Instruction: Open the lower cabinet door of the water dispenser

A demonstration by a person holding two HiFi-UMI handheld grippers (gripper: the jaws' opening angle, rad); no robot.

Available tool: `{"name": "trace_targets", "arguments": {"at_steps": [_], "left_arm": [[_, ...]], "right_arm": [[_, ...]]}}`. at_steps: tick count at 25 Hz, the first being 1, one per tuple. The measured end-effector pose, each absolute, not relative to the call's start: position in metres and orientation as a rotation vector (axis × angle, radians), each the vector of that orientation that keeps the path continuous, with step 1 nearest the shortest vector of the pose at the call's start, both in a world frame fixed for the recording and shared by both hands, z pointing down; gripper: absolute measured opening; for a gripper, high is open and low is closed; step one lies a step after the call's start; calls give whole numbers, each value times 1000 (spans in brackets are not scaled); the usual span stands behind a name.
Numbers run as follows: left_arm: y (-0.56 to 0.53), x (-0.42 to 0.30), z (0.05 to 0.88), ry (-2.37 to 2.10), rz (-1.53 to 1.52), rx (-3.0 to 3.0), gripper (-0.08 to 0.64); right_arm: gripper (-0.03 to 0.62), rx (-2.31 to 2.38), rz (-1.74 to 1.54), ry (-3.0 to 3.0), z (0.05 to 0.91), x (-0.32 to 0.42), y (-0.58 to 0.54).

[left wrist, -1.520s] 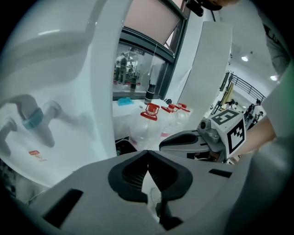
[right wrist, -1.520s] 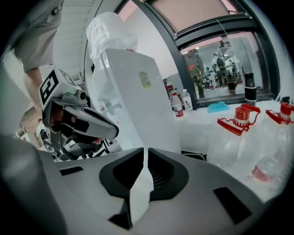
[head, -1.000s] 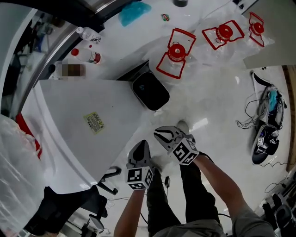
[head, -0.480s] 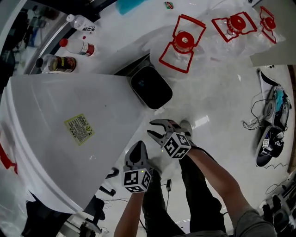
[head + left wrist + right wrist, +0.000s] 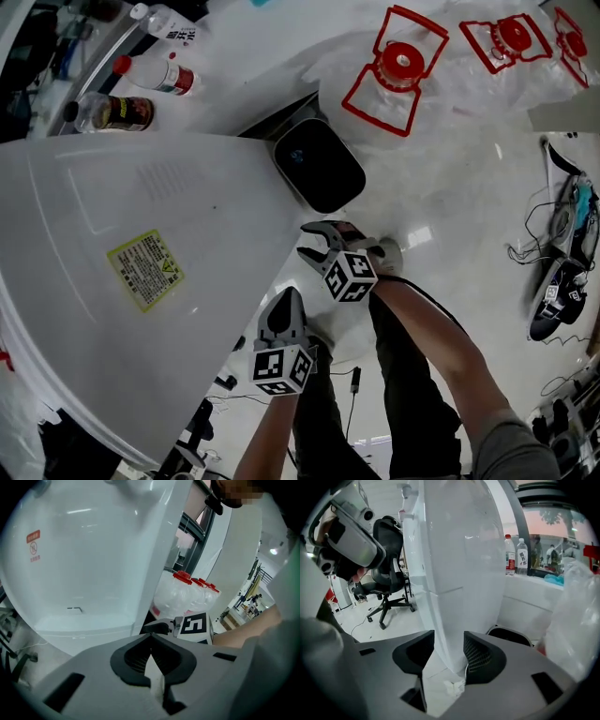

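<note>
Right gripper (image 5: 449,644): its jaws have just been opening and stand apart, and the front corner of the tall white plastic water dispenser (image 5: 141,234) shows between them, unpressed, at its lower cabinet door (image 5: 449,620). Left gripper (image 5: 151,645), clenched on nothing, hovers near the dispenser's side. A black rounded bin (image 5: 319,164) stands just beside the dispenser.

The water dispenser (image 5: 141,234) fills the left. Just beside its far right corner, a bin (image 5: 319,167) stands on the floor (image 5: 450,187). Water jugs (image 5: 398,66) lie farther off, right of the bin. Bottles (image 5: 155,75) stand far left, behind the dispenser.
</note>
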State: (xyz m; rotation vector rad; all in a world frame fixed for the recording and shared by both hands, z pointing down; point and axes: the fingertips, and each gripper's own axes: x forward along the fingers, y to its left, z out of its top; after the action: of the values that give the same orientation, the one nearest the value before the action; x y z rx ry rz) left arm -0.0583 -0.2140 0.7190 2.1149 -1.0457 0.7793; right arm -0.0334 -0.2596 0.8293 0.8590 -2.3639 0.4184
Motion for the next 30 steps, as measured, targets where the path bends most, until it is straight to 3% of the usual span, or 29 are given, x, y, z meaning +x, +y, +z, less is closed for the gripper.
{"name": "trace_targets", "arguments": {"at_steps": [10, 30], "left_arm": [[-220, -70, 732, -1102, 757, 2032, 9], [-209, -87, 735, -1050, 775, 2066, 9]], "right_arm": [[179, 866, 346, -2355, 844, -46, -272], [121, 959, 443, -2305, 846, -45, -268]]}}
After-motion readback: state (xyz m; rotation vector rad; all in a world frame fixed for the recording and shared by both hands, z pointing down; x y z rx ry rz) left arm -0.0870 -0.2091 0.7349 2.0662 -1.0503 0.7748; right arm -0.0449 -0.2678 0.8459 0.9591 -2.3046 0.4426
